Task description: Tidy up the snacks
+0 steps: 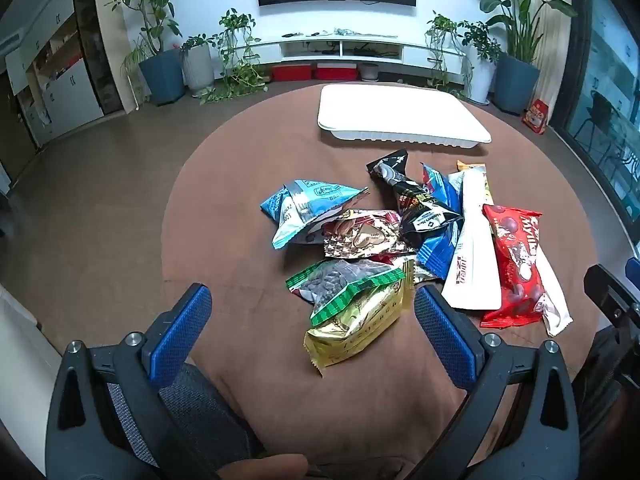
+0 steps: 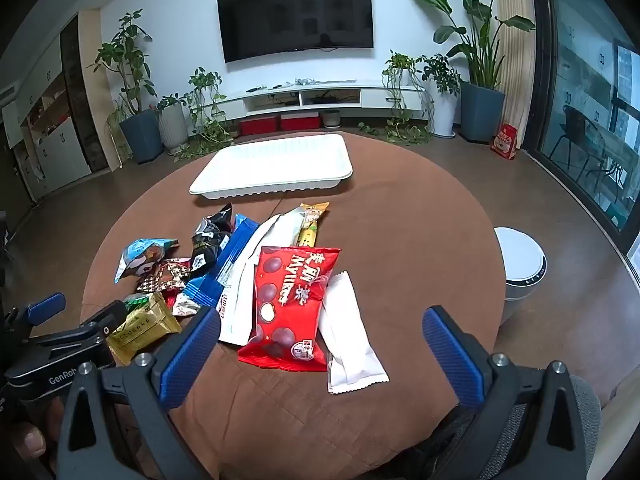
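A pile of snack packets lies on the round brown table (image 1: pixel 224 240). It includes a gold packet (image 1: pixel 352 330), a green-edged packet (image 1: pixel 340 284), a red Mylikes bag (image 1: pixel 514 264) (image 2: pixel 290 304), a tall white pouch (image 1: pixel 476 248), a small white packet (image 2: pixel 352 344), a light blue packet (image 1: pixel 304 208) and a black packet (image 1: pixel 408 196). An empty white tray (image 1: pixel 400 114) (image 2: pixel 276 166) stands behind the pile. My left gripper (image 1: pixel 314 312) is open just in front of the gold packet. My right gripper (image 2: pixel 322 332) is open, its fingers either side of the red bag and small white packet.
A white round device (image 2: pixel 520 264) stands on the floor right of the table. The left gripper's body (image 2: pixel 60 340) shows at the lower left of the right wrist view. Potted plants, a TV and a low cabinet line the far wall.
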A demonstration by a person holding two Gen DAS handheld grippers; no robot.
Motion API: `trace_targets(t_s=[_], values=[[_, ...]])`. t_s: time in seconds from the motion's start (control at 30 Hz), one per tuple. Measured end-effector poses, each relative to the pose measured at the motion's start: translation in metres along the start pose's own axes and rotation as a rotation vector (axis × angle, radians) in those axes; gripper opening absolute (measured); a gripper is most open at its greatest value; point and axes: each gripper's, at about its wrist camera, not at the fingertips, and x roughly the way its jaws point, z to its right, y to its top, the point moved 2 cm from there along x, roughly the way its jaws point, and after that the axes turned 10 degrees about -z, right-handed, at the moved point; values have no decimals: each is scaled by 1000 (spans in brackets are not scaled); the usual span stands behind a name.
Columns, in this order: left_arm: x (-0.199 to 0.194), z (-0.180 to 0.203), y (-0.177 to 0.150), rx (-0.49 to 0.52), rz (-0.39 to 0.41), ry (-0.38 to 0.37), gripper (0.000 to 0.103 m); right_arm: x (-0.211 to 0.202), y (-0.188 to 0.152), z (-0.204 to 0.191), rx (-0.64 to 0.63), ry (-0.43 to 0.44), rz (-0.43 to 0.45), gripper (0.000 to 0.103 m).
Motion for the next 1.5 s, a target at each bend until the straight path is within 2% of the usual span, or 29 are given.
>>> trace_targets(t_s=[1.5], values=[[3,6,0,16,5,11,103,6,1,0,-4,-10,-18,103]])
